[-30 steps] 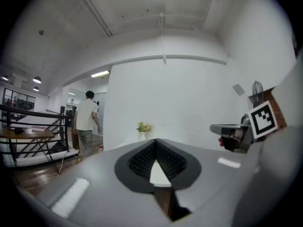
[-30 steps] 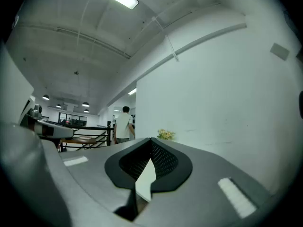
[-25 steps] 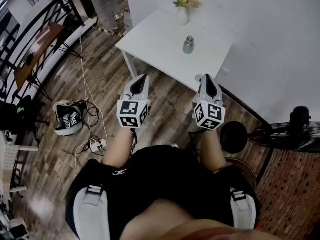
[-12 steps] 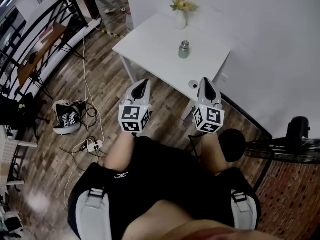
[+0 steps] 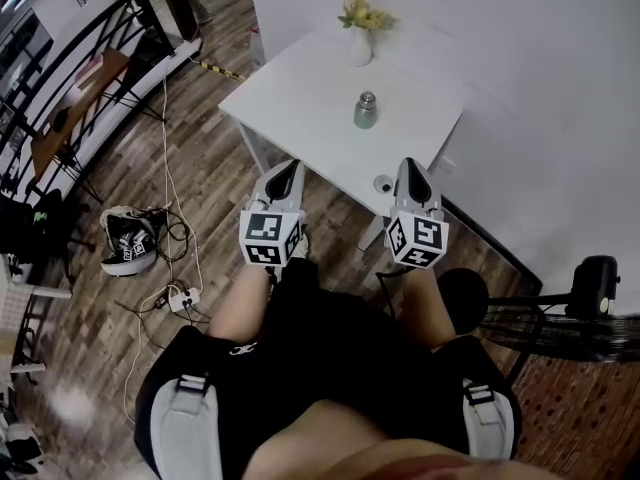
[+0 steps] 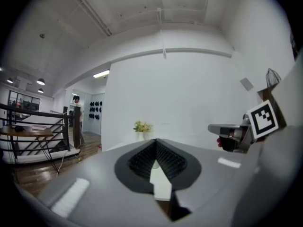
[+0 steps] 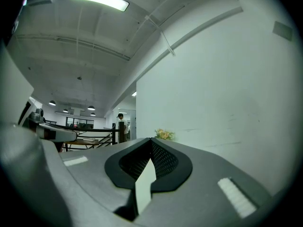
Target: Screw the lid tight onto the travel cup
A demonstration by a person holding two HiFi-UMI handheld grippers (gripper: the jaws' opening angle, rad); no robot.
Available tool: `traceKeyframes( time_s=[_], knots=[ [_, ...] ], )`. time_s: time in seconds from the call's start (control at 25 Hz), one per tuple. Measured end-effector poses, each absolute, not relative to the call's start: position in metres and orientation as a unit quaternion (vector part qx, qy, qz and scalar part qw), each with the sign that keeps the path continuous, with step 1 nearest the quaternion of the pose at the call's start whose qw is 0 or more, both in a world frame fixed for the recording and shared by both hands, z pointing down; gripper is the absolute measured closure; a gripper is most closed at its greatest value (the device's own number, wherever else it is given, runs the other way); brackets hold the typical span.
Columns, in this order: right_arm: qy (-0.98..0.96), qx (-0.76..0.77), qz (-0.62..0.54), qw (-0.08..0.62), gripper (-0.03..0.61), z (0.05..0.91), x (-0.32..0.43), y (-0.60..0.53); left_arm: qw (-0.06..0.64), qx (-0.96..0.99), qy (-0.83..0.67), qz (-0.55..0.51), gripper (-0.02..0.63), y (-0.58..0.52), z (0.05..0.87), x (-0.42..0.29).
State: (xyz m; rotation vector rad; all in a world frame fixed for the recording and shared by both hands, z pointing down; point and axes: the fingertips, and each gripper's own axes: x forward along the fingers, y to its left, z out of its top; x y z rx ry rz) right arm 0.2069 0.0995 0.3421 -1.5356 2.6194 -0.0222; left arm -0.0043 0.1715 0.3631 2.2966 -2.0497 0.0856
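No legible text, brand, number; only coded square markers on cubes of left tool [image 5: 289,165], right tool [image 5: 412,164].

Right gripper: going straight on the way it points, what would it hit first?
Probably nothing close: the right gripper seems aimed over the white table, so the flower vase or the wall behind it comes first. Depth is hard to judge.

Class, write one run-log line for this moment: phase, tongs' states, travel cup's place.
phase: pre-grasp | left tongs: shut, empty | right tongs: shut, empty | travel cup: upright on white table, untouched
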Motion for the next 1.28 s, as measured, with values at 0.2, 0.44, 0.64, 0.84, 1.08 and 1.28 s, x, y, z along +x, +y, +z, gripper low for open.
traceKeyframes(
  time_s=[0.2,0.44,0.64,0.84,1.08,1.28],
  knots=[
    [0.859,-0.509,-0.004,0.048,0.58,0.35,0.191,0.06,0.032,0.758,-0.651,0.021,0.56,0.125,0.373,-0.016],
    [0.84,-0.541,-0.009,0.039,0.58,0.357,0.172,0.002,0.038,0.785,-0.618,0.026,0.56,0.051,0.379,-0.036],
    [0.826,-0.563,-0.013,0.023,0.58,0.359,0.151,-0.047,0.037,0.808,-0.587,0.033,0.56,-0.016,0.372,-0.06],
    [0.801,-0.598,-0.024,0.006,0.58,0.37,0.139,-0.089,0.06,0.831,-0.552,0.04,0.56,-0.073,0.387,-0.081],
    [0.768,-0.639,-0.031,-0.013,0.58,0.385,0.136,-0.13,0.083,0.858,-0.504,0.045,0.56,-0.132,0.405,-0.096],
    [0.751,-0.659,-0.04,-0.013,0.58,0.393,0.155,-0.151,0.097,0.893,-0.432,0.076,0.56,-0.168,0.431,-0.082]
  ],
)
